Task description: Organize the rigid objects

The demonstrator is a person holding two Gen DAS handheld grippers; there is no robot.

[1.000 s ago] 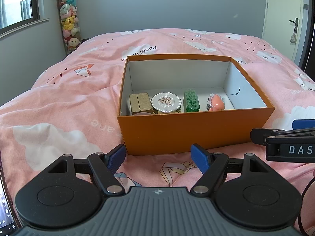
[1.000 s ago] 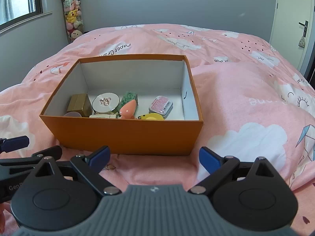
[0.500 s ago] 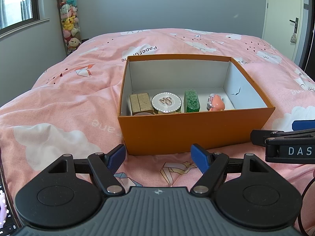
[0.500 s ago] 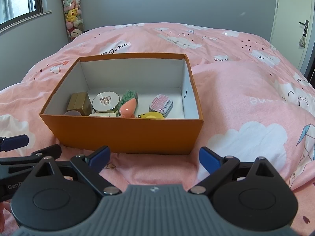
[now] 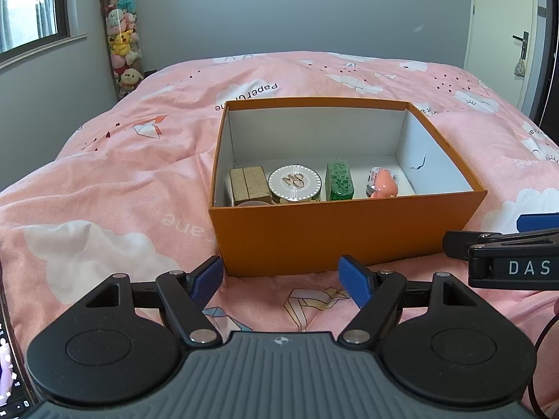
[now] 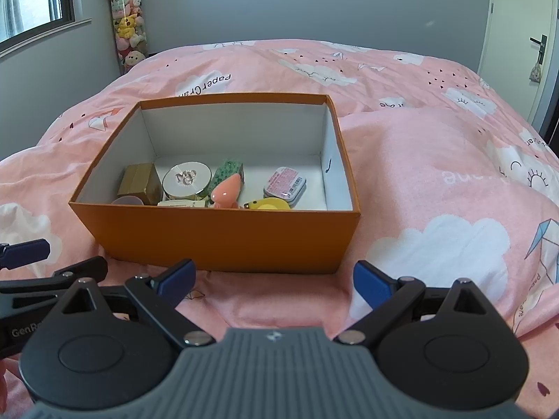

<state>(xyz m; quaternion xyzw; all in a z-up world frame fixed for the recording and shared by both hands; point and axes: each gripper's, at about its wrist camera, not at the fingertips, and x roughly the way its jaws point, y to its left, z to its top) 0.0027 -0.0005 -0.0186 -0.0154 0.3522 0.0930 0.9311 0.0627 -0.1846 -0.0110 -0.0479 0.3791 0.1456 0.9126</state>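
Orange box (image 5: pixel 335 230) sits at twelve o'clock on the bedspread (image 5: pixel 104 181); left gripper (image 5: pixel 281 277) and right gripper (image 6: pixel 274 279) gape wide, empty.

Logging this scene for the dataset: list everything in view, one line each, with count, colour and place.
box: 1, orange, white inside, on the bed
gold block: 1, box's left end
round compact: 1, silvery white, beside the gold block
green case: 1, mid box
pink toy: 1, coral, in front of the green case
flat tin: 1, pink label, right part
yellow item: 1, behind the near wall, partly hidden
duvet: 1, pink, cloud print
plush toys: several, stacked in the corner
left gripper: open, empty
right gripper: open, empty
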